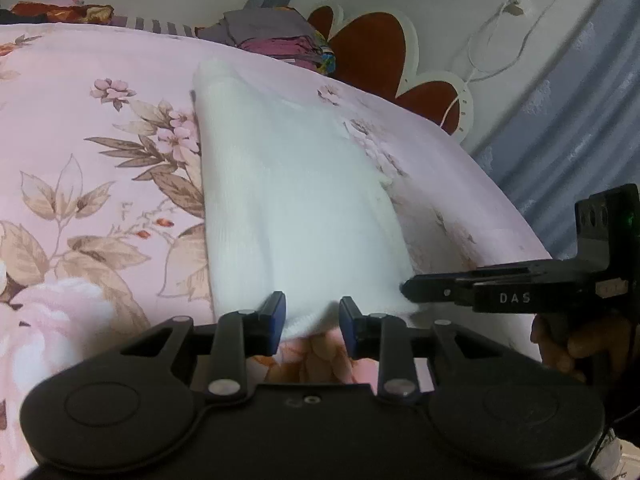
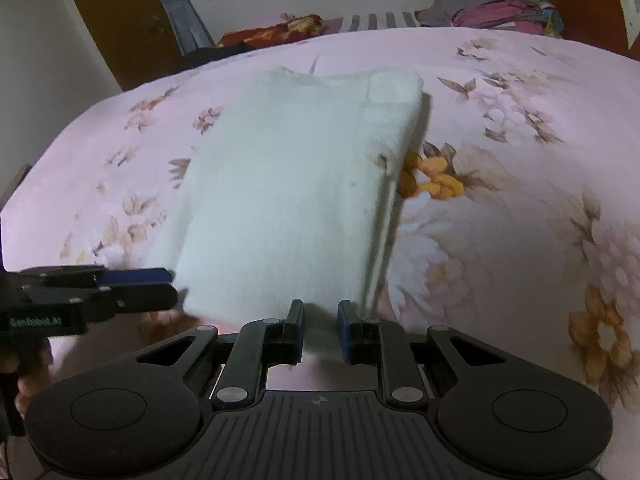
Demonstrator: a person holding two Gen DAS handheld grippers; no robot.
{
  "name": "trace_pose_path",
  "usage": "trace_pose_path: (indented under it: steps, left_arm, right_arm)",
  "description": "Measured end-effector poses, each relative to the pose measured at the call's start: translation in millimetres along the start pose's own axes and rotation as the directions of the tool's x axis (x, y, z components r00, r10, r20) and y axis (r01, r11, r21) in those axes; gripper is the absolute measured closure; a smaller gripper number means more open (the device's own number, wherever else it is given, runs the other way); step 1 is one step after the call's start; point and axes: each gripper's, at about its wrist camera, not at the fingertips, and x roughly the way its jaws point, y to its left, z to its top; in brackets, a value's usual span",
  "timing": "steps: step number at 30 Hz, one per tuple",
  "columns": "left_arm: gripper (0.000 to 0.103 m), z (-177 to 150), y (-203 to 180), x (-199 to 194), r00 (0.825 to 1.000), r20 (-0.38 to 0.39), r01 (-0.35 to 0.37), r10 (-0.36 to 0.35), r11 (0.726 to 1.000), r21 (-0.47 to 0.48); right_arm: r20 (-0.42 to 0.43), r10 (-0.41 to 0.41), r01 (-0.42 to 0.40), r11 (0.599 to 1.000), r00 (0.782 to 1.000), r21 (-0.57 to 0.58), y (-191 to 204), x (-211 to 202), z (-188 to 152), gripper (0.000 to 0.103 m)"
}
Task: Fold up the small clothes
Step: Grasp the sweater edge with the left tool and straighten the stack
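A white knit garment (image 1: 296, 200) lies folded lengthwise into a long strip on the pink floral bedsheet (image 1: 100, 152); it also shows in the right wrist view (image 2: 288, 200). My left gripper (image 1: 312, 320) is open, its blue pads on either side of the garment's near hem, left corner. My right gripper (image 2: 320, 326) is open at the near hem by the right corner. Each gripper shows side-on in the other view, the right gripper (image 1: 404, 290) and the left gripper (image 2: 174, 286), at the hem's corners.
A pile of coloured clothes (image 1: 280, 38) sits at the far edge of the bed (image 2: 500, 4). A red and white headboard (image 1: 384, 48) stands behind it. A wooden door (image 2: 120, 20) and a window are beyond the bed.
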Motion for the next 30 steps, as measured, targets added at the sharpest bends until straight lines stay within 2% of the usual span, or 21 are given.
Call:
trace_pose_path:
  steps: [2, 3, 5, 7, 10, 11, 12, 13, 14, 15, 16, 17, 18, 19, 20, 21, 24, 28, 30]
  left_arm:
    - [0.073, 2.4, -2.9, -7.1, 1.0, 0.018, -0.005, 0.005, 1.0, 0.012]
    - [0.071, 6.0, -3.5, -13.8, 0.999, 0.05, -0.009, 0.008, 1.0, 0.017]
    - [0.066, 11.1, 0.2, -22.6, 0.995, 0.104, -0.014, 0.014, 1.0, 0.007]
    - [0.066, 13.6, 7.8, -17.1, 0.996, 0.082, -0.045, 0.046, 0.999, -0.009]
    - [0.065, 12.7, 20.0, -0.3, 0.995, -0.005, -0.103, 0.103, 0.994, -0.03]
    - [0.064, 14.0, 23.7, 0.9, 0.994, -0.022, -0.109, 0.109, 0.993, -0.032]
    - [0.063, 15.8, 25.7, -3.2, 0.994, -0.008, -0.106, 0.106, 0.994, -0.039]
    - [0.053, 17.6, 26.9, -7.8, 0.993, 0.014, -0.117, 0.118, 0.992, -0.043]
    - [0.029, 20.1, 27.4, -11.5, 0.99, 0.035, -0.133, 0.135, 0.99, -0.044]
    - [0.019, 24.3, 28.5, -14.5, 0.986, 0.064, -0.153, 0.155, 0.987, -0.044]
    - [0.015, 29.0, 29.6, -15.9, 0.983, 0.085, -0.156, 0.16, 0.987, -0.044]
    - [0.017, 34.8, 31.2, -15.3, 0.984, 0.095, -0.148, 0.152, 0.988, -0.049]
    - [0.018, 43.0, 33.3, -12.8, 0.985, 0.097, -0.134, 0.14, 0.989, -0.063]
    - [0.019, 50.7, 35.1, -9.1, 0.987, 0.103, -0.118, 0.126, 0.99, -0.079]
    - [0.024, 58.4, 38.0, -5.8, 0.987, 0.112, -0.103, 0.113, 0.99, -0.097]
    - [0.026, 65.8, 40.3, -1.7, 0.987, 0.117, -0.094, 0.108, 0.988, -0.122]
    - [0.028, 81.6, 50.8, 11.5, 0.989, 0.127, -0.05, 0.078, 0.977, -0.209]
    - [0.03, 86.8, 65.7, 32.8, 0.996, 0.073, -0.029, 0.055, 0.946, -0.324]
    - [0.03, 85.6, 67.9, 39.9, 0.997, 0.049, -0.036, 0.056, 0.941, -0.337]
  right_arm:
    - [0.005, -0.015, 0.015, 1.0, 1.0, 0.009, 1.9, -3.3, 0.4, 0.084]
    - [0.02, -0.026, 0.026, 1.0, 0.999, 0.011, 4.1, -7.0, 2.4, 0.084]
    - [0.079, -0.018, 0.017, 1.0, 0.997, 0.015, 9.6, -17.5, 7.8, 0.084]
    - [0.098, -0.003, 0.001, 1.0, 0.995, 0.021, 12.2, -18.0, 11.6, 0.084]
    - [0.003, -0.026, 0.026, 1.0, 1.0, 0.004, 9.1, 8.4, 7.4, 0.084]
    - [0.017, -0.021, 0.021, 1.0, 1.0, 0.012, 5.7, 10.3, 4.7, 0.084]
    - [0.016, -0.024, 0.023, 0.999, 1.0, 0.031, 4.0, 7.7, 6.5, 0.084]
    - [0.02, -0.042, 0.041, 0.998, 0.999, 0.038, 3.5, 3.2, 8.7, 0.084]
    - [0.04, -0.067, 0.065, 0.997, 0.997, 0.039, 3.5, -3.0, 10.1, 0.084]
    - [0.069, -0.074, 0.071, 0.996, 0.995, 0.047, 2.0, -9.1, 12.2, 0.084]
    - [0.106, -0.069, 0.061, 0.996, 0.992, 0.072, -2.5, -14.8, 14.8, 0.084]
    - [0.144, -0.06, 0.043, 0.992, 0.988, 0.119, -10.7, -18.7, 19.0, 0.079]
    - [0.165, -0.054, 0.026, 0.986, 0.985, 0.168, -19.1, -19.4, 23.4, 0.045]
    - [0.182, -0.047, 0.006, 0.976, 0.982, 0.22, -29.2, -18.1, 29.5, 0.03]
    - [0.213, -0.03, -0.026, 0.967, 0.977, 0.254, -38.6, -16.5, 35.0, 0.026]
    - [0.229, -0.002, -0.064, 0.959, 0.973, 0.278, -47.5, -13.3, 41.5, 0.026]
    - [0.211, 0.079, -0.157, 0.91, 0.974, 0.383, -75.7, 9.5, 61.5, 0.026]
    - [0.188, 0.152, -0.225, 0.852, 0.97, 0.473, -104.1, 37.1, 74.4, 0.031]
    - [0.146, 0.213, -0.258, 0.827, 0.966, 0.499, -114.5, 52.8, 75.6, 0.032]
